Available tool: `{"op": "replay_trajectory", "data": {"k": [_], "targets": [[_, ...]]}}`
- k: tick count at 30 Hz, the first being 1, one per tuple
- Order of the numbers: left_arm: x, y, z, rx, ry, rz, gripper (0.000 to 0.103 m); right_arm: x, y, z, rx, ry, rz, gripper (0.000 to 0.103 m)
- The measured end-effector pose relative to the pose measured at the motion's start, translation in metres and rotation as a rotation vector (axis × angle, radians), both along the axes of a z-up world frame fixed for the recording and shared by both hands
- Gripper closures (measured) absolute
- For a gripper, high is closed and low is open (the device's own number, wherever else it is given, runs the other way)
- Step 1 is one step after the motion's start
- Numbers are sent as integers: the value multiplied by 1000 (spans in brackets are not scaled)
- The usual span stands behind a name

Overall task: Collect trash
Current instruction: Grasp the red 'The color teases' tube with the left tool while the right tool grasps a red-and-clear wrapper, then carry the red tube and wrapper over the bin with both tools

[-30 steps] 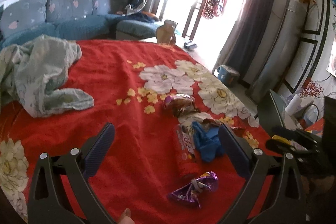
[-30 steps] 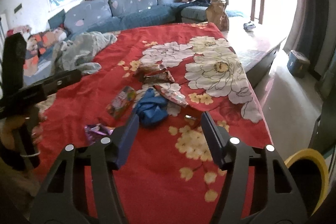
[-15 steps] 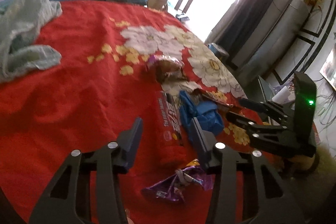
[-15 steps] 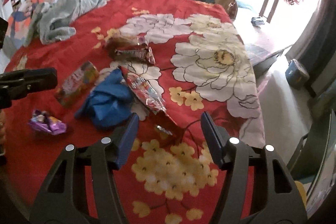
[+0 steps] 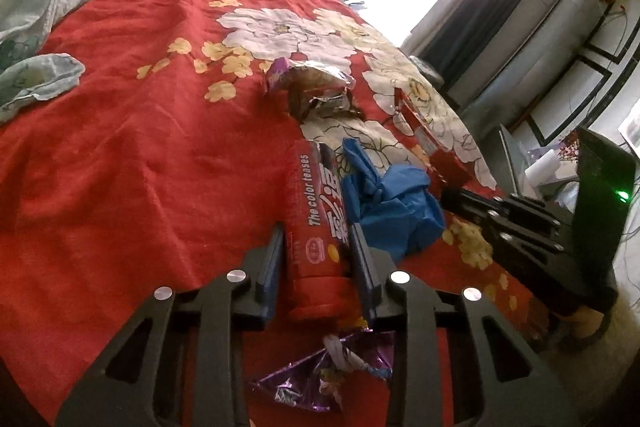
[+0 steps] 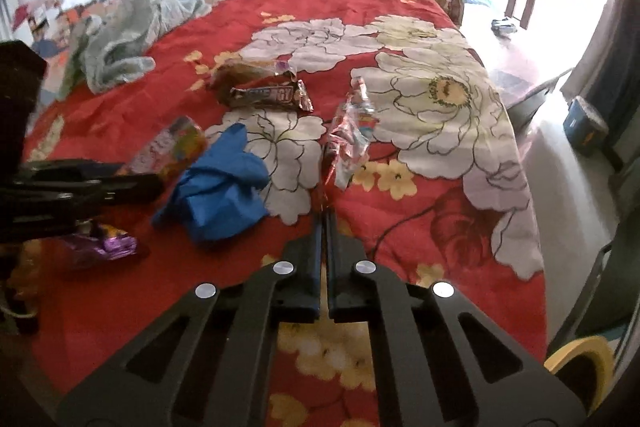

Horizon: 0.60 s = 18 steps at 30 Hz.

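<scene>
Left gripper (image 5: 316,247), lower centre of its view: 2 fingers clamped on the flanks of a long red foil snack packet with white lettering (image 5: 318,211), taken near its near end, likely so the length hangs free on lifting.

Right gripper (image 6: 325,223), lower centre of its view: fingers pressed together on the thin tail of a crinkled red-and-silver wrapper (image 6: 350,131); a pinch suits a flat film edge.

Between them lies a crumpled blue glove (image 6: 220,187), touching the red packet.

A twisted purple foil wrapper (image 5: 332,379) sits under the left gripper, bottom centre.

A brown bar wrapper (image 6: 268,95) lies further up, mid-frame.

All rest on the red floral bedspread (image 5: 140,147).

A yellow-rimmed bin (image 6: 580,363), lower right, is probably the drop point.
</scene>
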State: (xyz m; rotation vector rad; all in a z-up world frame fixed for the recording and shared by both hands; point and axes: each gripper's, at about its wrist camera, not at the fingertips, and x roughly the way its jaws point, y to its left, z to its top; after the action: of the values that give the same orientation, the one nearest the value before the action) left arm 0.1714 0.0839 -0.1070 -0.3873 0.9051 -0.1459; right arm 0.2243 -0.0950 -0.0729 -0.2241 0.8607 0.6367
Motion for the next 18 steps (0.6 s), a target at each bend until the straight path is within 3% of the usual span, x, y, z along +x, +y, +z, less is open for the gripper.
{"op": "replay_trajectory", "data": {"k": [9,18], "targets": [[-9,-2,29,24,-125,32,74,-32,-24,17,108,-3,-33,103],[-27,-11,66,23,-227,20,74,-57,-36,34,148,-32,-33,103]]}}
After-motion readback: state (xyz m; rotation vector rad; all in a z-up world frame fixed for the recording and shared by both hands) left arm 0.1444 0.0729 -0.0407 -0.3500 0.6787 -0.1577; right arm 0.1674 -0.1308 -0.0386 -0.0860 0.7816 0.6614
